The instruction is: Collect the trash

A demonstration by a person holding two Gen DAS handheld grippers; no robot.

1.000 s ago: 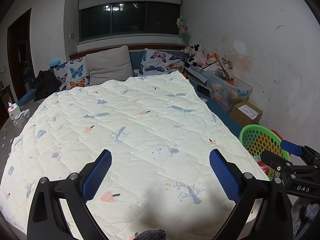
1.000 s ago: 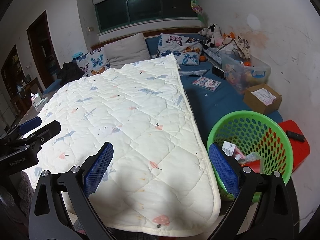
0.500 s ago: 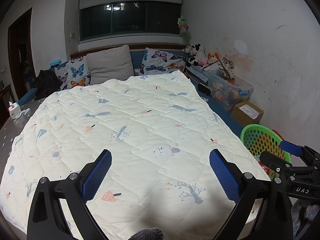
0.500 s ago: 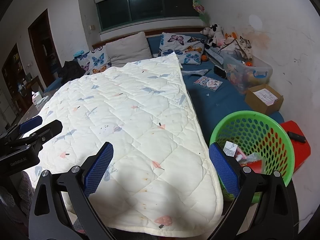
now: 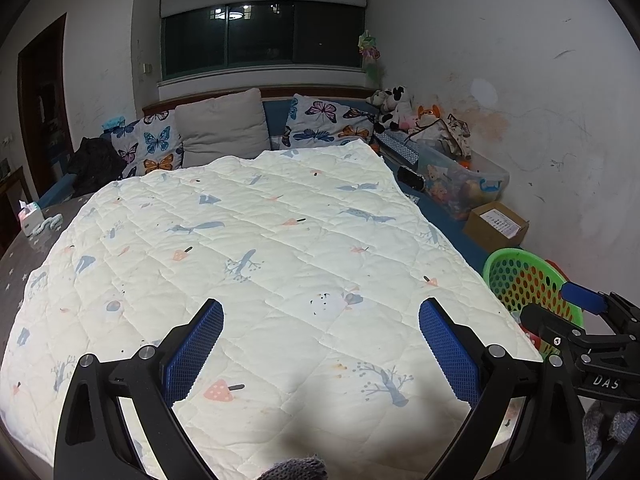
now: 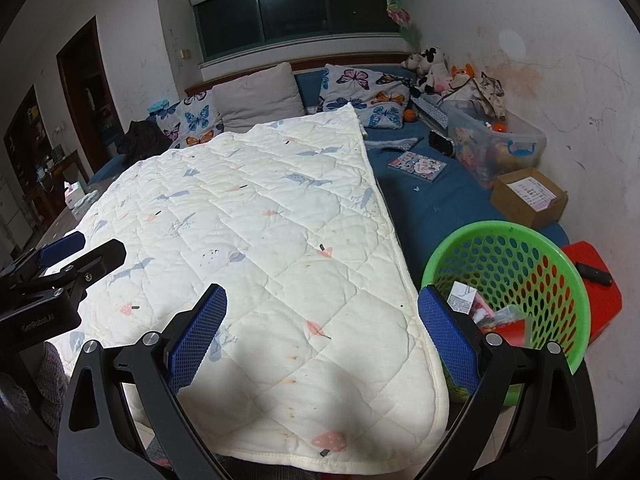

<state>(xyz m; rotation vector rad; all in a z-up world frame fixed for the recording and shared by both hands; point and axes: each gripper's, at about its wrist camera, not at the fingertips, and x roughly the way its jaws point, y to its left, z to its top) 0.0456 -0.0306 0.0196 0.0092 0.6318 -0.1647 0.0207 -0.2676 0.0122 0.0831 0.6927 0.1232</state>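
Observation:
A green perforated basket (image 6: 516,244) stands at the bed's right side and holds wrappers and paper trash (image 6: 480,312); its rim also shows in the left wrist view (image 5: 516,264). My left gripper (image 5: 320,348) is open and empty above the near end of the white quilt (image 5: 260,248). My right gripper (image 6: 322,340) is open and empty over the quilt's right corner (image 6: 280,240), its right finger beside the basket. Each gripper shows in the other's view: the right one (image 5: 580,320) and the left one (image 6: 60,276).
A cardboard box (image 6: 528,196), a clear toy bin (image 6: 496,140), a booklet (image 6: 416,166) and a red stool with a remote (image 6: 596,280) lie right of the quilt. Pillows (image 5: 220,132) line the headboard. A tissue box (image 5: 30,216) sits at the far left.
Both grippers have pulled back and risen slightly; the quilt and basket look a little further off. Both stay open and empty.

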